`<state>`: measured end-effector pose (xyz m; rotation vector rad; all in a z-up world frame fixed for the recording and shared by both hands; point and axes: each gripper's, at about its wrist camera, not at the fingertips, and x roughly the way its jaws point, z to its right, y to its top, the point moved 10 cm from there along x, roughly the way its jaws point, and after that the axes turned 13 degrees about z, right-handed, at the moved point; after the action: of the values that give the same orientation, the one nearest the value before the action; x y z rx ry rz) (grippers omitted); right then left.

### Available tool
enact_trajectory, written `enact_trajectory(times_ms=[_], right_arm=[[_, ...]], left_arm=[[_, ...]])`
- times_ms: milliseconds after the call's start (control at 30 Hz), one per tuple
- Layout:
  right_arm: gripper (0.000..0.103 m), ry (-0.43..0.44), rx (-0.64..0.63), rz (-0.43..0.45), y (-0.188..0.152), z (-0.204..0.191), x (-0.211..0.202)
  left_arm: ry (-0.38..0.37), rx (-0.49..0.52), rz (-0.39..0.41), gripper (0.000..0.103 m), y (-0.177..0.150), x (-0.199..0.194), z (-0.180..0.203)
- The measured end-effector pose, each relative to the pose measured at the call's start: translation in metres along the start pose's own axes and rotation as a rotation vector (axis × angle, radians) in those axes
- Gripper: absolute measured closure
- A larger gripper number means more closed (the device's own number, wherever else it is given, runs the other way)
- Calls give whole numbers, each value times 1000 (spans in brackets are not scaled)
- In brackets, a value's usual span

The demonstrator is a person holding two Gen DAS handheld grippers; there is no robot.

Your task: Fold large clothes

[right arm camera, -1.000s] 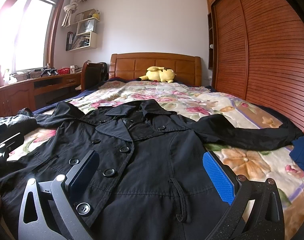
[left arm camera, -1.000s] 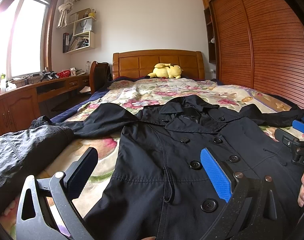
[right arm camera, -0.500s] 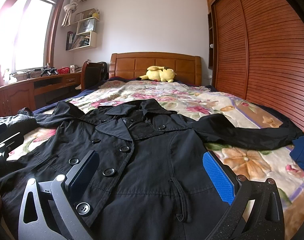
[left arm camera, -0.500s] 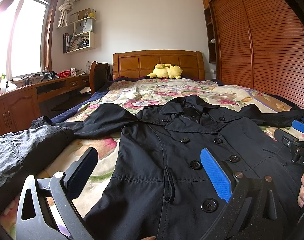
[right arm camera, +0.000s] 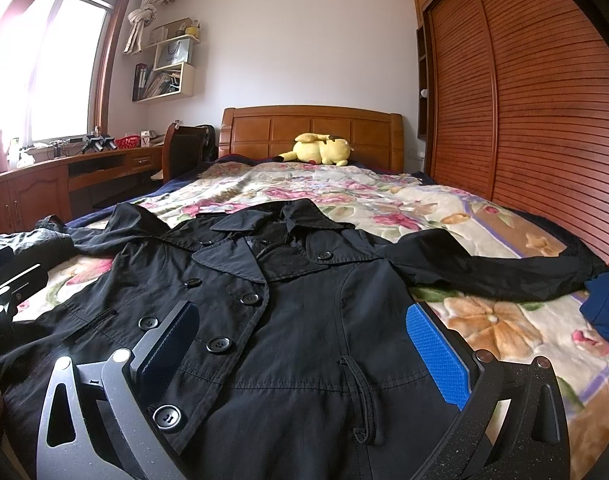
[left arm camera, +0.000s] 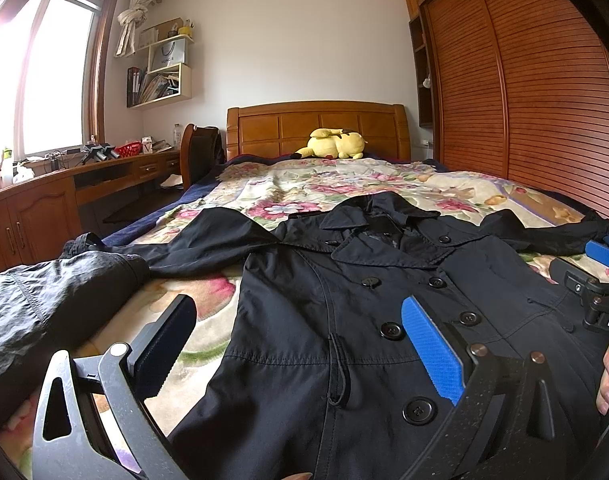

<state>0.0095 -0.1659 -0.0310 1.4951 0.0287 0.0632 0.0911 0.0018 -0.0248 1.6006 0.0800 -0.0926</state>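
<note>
Hovering unchanged over the last second, left tool and right tool both gape open, empty, above the black double-breasted trench coat spread flat near the bed's foot edge; folding not begun.

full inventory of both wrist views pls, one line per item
coat: 1, black, spread flat face-up on the bed, sleeves out to both sides
grey garment: 1, dark grey, bunched at the bed's left edge
blue garment: 1, blue, at the bed's right edge, mostly cut off
bedspread: 1, floral, covers the bed
plush toy: 1, yellow, by the headboard
headboard: 1, brown wood
wardrobe: 1, brown slatted doors, right wall
desk: 1, brown wood, under the window
wall shelves: cream, hold books and a bag
left gripper: open, over the coat's lower left
right gripper: open, over the coat's lower front
</note>
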Motion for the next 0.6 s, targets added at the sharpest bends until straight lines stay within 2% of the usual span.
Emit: enact_trajectory(times_ms=[600], right_arm=[[0,0,0,1,0,0,0]], left_arm=[[1,-1,2,0,0,0,0]])
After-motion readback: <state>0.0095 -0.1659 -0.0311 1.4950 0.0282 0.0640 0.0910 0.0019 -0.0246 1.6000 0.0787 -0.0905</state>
